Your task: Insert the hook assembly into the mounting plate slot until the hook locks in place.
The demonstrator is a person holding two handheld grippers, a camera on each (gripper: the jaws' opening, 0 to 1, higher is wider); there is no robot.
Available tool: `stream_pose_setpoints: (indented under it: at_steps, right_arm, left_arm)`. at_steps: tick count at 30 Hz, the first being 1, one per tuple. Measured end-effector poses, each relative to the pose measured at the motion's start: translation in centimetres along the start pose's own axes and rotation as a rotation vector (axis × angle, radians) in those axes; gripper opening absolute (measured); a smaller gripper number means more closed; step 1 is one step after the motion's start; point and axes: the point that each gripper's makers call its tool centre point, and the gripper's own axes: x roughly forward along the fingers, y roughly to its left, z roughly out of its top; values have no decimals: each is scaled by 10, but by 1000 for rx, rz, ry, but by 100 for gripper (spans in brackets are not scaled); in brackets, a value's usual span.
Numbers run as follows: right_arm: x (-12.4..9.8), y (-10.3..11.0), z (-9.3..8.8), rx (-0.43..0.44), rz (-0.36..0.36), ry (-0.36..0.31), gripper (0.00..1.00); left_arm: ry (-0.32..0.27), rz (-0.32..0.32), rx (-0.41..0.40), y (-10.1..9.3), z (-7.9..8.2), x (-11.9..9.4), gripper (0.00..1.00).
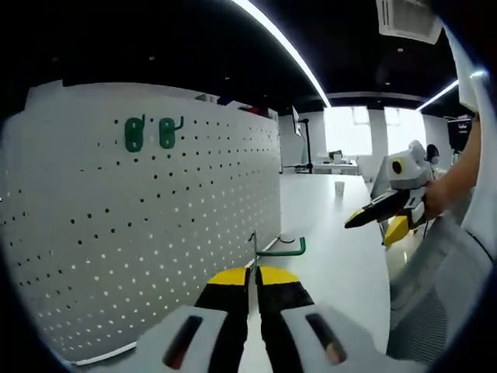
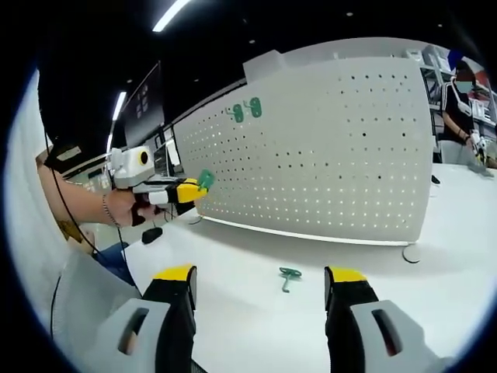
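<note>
A white pegboard (image 1: 155,225) (image 2: 334,148) stands upright on the white table (image 1: 334,256). Two green hooks (image 1: 134,134) (image 2: 255,107) hang side by side near its top edge. My left gripper (image 1: 252,273) is shut on a green hook with a metal wire (image 1: 289,249), held just off the board's lower right corner. In the right gripper view the left gripper (image 2: 194,189) holds that green hook (image 2: 206,180) in front of the board's left end. My right gripper (image 2: 260,276) (image 1: 378,224) is open and holds nothing. Another green hook (image 2: 289,273) lies on the table between its jaws, farther ahead.
A paper cup (image 1: 339,187) stands far back on the table. A small black object (image 2: 151,233) lies near the person's hand. The board's round foot (image 2: 411,252) rests at its right end. A person (image 2: 460,101) stands behind the board at the far right.
</note>
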Motion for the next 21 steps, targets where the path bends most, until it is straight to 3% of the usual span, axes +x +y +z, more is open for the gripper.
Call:
stream_pose_setpoints:
  at_steps: [21]
  right_arm:
    - [-3,7,4,-9,8,-10,64]
  left_arm:
    - [-134,58,-29,-6,34,-34,3]
